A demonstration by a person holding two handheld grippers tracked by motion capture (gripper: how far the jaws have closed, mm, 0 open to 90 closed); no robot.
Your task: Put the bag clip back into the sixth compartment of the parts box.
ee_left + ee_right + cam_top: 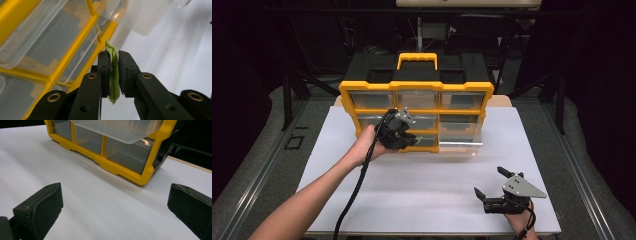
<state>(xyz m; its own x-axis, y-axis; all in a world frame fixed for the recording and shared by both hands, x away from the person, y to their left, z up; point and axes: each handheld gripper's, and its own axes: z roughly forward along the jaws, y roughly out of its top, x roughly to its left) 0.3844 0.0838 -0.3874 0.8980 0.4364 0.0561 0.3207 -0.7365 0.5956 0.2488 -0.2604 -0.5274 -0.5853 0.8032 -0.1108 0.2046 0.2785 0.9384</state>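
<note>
Left hand-held gripper [114,72]: jaws clamped on thin green strip [113,75], held just before yellow drawer organizer [417,107]; right hand-held gripper [492,186]: jaws wide apart, empty, low over white tabletop [412,195].

Lighting: overhead, even on the white tabletop [422,200]; surroundings fall into near-black. Shadows: soft, short, beneath the yellow drawer cabinet [417,102]. Glare: a bright streak on the pulled-out clear drawer [460,145]; a small highlight on clear plastic in the right gripper view. Focus: high view slightly soft and grainy; near black fingers [37,212] blurred; left gripper view sharp on the pads, cabinet soft.
</note>
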